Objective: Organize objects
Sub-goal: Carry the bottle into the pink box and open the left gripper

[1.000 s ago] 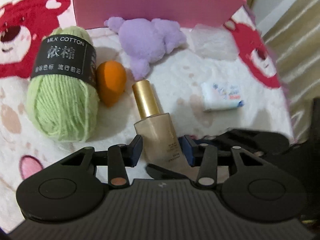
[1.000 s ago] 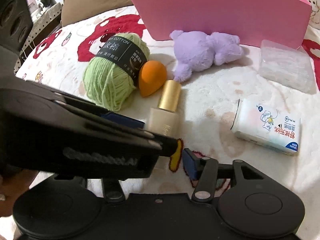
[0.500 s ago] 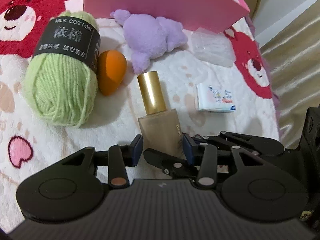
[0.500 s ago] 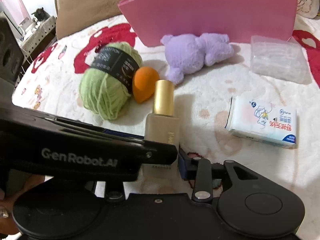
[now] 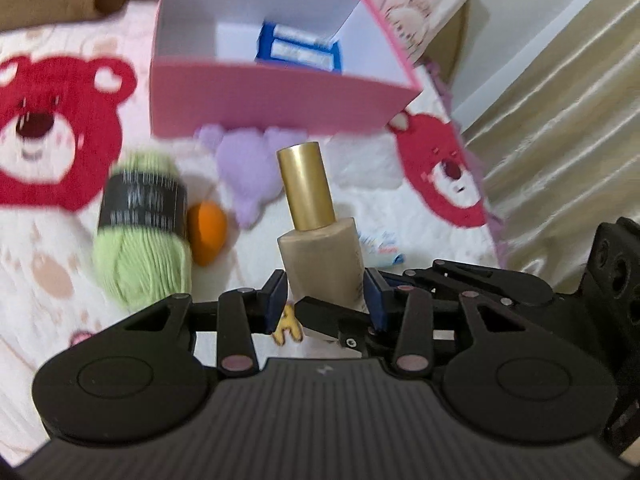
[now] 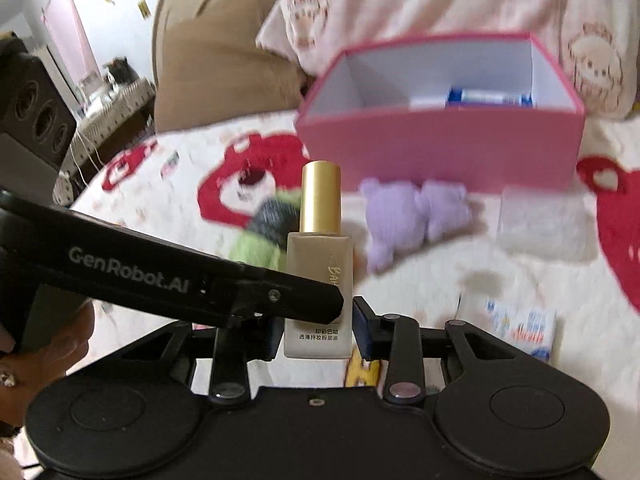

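- The left hand-held gripper (image 5: 326, 296) and the right hand-held gripper (image 6: 316, 326) are both closed on the lower body of the foundation bottle (image 6: 319, 280).
- The bottle stands upright with its gold cap on top, above the bear-print blanket (image 5: 60, 240) on the bed.
- Below lie the green yarn (image 5: 142, 240), the orange sponge (image 5: 206, 232) and the purple plush (image 6: 412, 216).
- The open pink box (image 5: 276, 96) stands behind them.

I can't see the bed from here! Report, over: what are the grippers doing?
Left gripper and right gripper both shut on the gold-capped bottle. Bottle upright, off the blanket. Pink box ahead, open; purple plush lying before it.
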{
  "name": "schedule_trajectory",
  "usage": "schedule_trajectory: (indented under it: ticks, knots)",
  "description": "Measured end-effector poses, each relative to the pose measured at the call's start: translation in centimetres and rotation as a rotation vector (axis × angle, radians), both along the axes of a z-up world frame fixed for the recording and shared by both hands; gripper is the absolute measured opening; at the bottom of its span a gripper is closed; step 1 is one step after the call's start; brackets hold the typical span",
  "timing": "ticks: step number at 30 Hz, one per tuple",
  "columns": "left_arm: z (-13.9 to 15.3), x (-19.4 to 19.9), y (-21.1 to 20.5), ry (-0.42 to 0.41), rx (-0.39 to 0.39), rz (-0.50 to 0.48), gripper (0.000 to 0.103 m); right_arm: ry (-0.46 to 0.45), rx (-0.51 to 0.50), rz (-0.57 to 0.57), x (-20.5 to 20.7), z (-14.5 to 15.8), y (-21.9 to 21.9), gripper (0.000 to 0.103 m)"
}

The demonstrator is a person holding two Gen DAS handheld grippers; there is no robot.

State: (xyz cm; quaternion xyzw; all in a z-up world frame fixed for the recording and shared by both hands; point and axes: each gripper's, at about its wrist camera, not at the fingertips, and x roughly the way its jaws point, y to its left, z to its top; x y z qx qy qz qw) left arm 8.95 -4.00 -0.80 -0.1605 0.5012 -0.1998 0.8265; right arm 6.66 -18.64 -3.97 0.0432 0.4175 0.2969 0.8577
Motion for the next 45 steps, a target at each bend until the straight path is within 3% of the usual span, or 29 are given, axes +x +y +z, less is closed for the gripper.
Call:
schedule_trajectory:
  ticks: [5,12,18,24,30,40,45]
  knots:
    - [3.8,3.5,-0.2,-0.002,0.021,-0.05,0.04,-0.047,-0.009,-0.016,1.7,3.0,0.3,0.041]
    - [9.3,9.5,-1.4,-0.072,0.048,-0.069,0.04,-0.11,0.055,-0.088,7.4,7.8,-1.0,0.04]
    - [10.4,15.7,-2.8,-0.101,0.077,-0.072,0.04,-0.125,0.025,-0.135,13.5,9.4,-1.1,0.04]
    - [7.7,20.6,-3.9,-0.061,0.041,-0.051,0.04,-0.087,-0.038,-0.165,18.6,8.3,-1.6,0.04]
    - [2.7,24.1,-5.0,0.031,-0.003,-0.035,0.04,0.002,-0.059,-0.208,22.3,4.2,-2.8,0.04]
    - [-3.2,26.8,-5.2,0.104,-0.023,-0.023,0.04,0.086,-0.077,-0.241,25.0,-1.3,-3.1,0.04]
    - [-5.4,27.7,-5.6,0.146,-0.058,-0.008,0.038,0.061,-0.199,-0.258,25.2,-2.4,-1.9,0.04]
